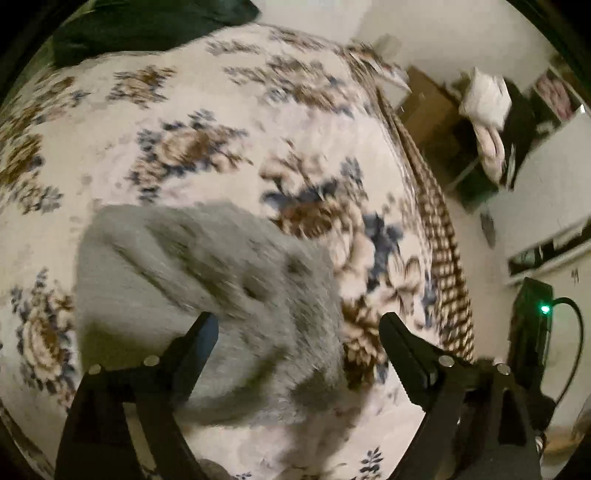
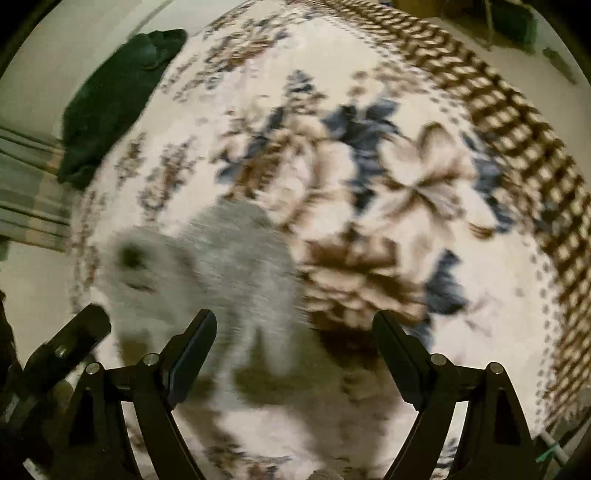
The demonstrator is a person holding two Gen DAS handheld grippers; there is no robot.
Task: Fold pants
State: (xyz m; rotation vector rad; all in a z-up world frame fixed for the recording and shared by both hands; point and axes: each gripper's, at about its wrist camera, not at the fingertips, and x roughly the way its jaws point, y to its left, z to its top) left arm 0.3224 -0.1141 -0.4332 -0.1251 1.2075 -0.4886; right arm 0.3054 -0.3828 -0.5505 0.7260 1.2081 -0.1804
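The grey pants (image 1: 207,280) lie in a bunched, folded heap on a floral blanket (image 1: 184,110) spread over a bed. My left gripper (image 1: 298,319) hangs above the heap, open, with nothing pinched between its fingers. In the right wrist view the same pants (image 2: 221,266) sit left of centre. My right gripper (image 2: 293,315) is open over their right edge and the blanket (image 2: 424,177), holding nothing. A black finger (image 2: 83,328) of the left gripper shows at the lower left, beside the pants. Both views are blurred.
A dark green garment (image 1: 147,26) (image 2: 118,92) lies at the blanket's far edge. The checked brown border (image 1: 443,258) marks the bed's right side, with floor, a black device with a green light (image 1: 532,317) and a white bundle (image 1: 484,96) beyond. Striped fabric (image 2: 29,192) lies at left.
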